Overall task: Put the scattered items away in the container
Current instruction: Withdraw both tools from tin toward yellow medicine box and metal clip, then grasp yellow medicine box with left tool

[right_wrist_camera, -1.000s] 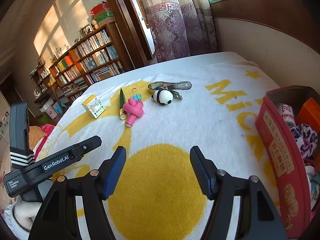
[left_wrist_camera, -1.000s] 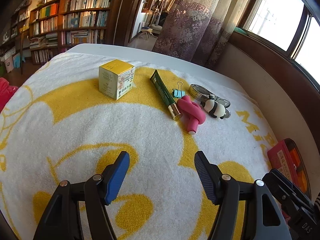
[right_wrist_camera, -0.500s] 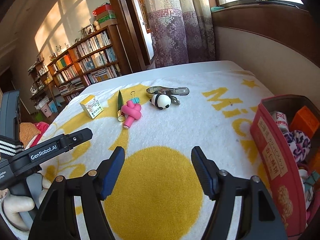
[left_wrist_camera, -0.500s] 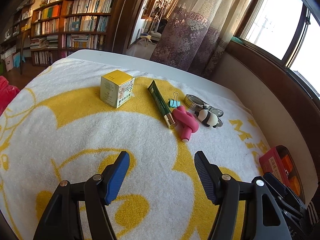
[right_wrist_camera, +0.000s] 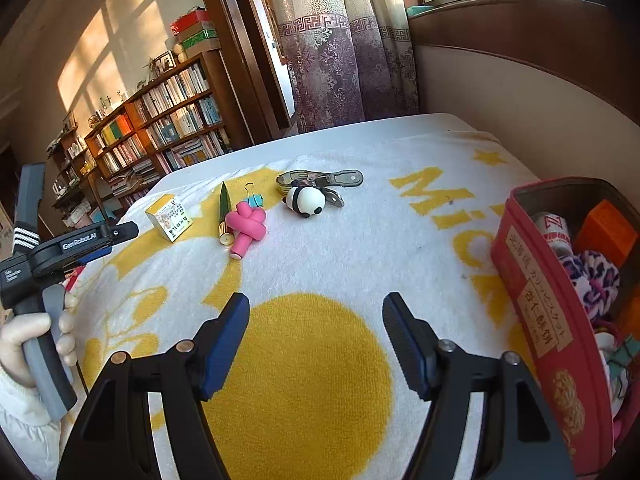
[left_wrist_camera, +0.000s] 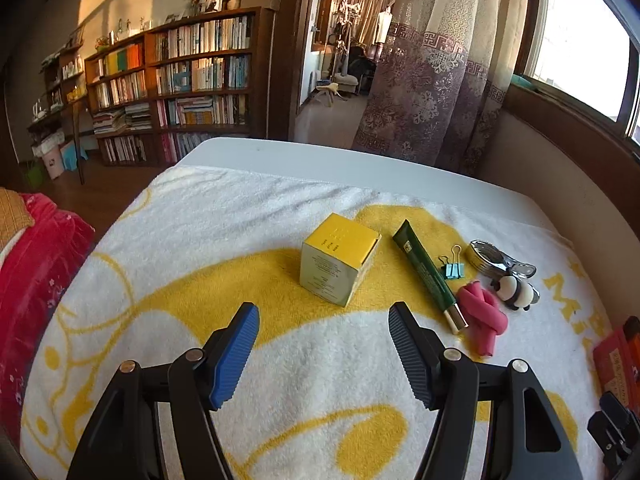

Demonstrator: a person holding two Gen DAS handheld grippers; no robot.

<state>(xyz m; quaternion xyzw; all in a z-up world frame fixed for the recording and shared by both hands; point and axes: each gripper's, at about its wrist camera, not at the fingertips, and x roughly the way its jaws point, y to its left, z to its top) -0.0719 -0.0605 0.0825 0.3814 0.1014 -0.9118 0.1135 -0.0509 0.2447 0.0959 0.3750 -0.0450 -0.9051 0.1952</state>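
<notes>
In the left wrist view my left gripper [left_wrist_camera: 322,316] is open and empty, and a yellow box [left_wrist_camera: 338,264] stands on the towel just beyond its fingertips. To the box's right lie a green tube [left_wrist_camera: 428,276], a blue binder clip [left_wrist_camera: 452,268], a knotted pink toy [left_wrist_camera: 484,316], a panda figure [left_wrist_camera: 516,292] and a metal clip [left_wrist_camera: 492,258]. My right gripper [right_wrist_camera: 316,308] hovers open and empty over the yellow disc on the towel. The red container [right_wrist_camera: 540,280] is to its right, with several items inside. The same yellow box [right_wrist_camera: 168,218] and panda figure [right_wrist_camera: 306,200] lie far ahead.
A white and yellow towel [left_wrist_camera: 180,280] covers the table. A hand [right_wrist_camera: 36,332] holds the left gripper [right_wrist_camera: 120,242] at the left edge. A wall runs along the right side behind the container. Past the far table edge are a bookshelf [left_wrist_camera: 180,80] and curtains [left_wrist_camera: 420,80].
My left gripper has swung left and forward, so the yellow box now sits centred ahead of its fingers. The right gripper has hardly moved, and its jaws stand slightly wider.
</notes>
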